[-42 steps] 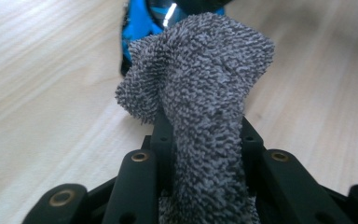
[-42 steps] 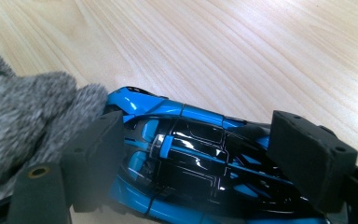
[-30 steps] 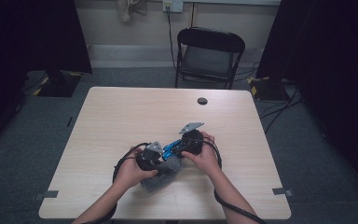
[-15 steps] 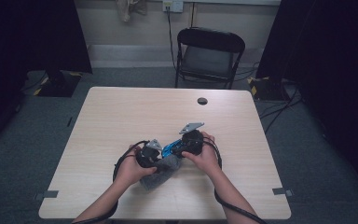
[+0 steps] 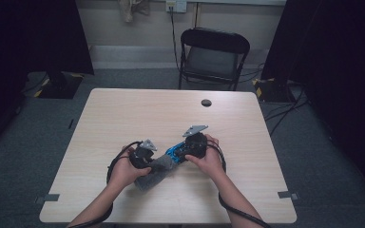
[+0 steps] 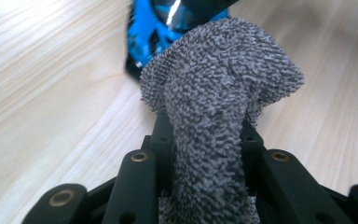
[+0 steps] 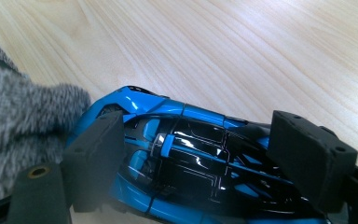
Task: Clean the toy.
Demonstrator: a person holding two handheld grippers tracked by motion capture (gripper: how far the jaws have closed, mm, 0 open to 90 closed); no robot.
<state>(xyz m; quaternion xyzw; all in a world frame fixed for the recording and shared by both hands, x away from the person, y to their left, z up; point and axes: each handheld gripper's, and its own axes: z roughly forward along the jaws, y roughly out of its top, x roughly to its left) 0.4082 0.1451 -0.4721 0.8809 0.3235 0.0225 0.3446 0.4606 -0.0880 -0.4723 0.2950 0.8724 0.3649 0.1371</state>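
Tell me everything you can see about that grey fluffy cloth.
The cloth is grey with a nubby, looped pile, like a microfibre towel. It is bunched into a thick roll and pinched between the black jaws of the left tool, which is shut on it. Its free end flares out and presses against the glossy blue and black toy car. From above, the rest of it lies on the pale wooden table beside the left hand.

Grey cloth (image 5: 154,172) against blue toy car (image 5: 175,152), wooden table (image 5: 123,118)
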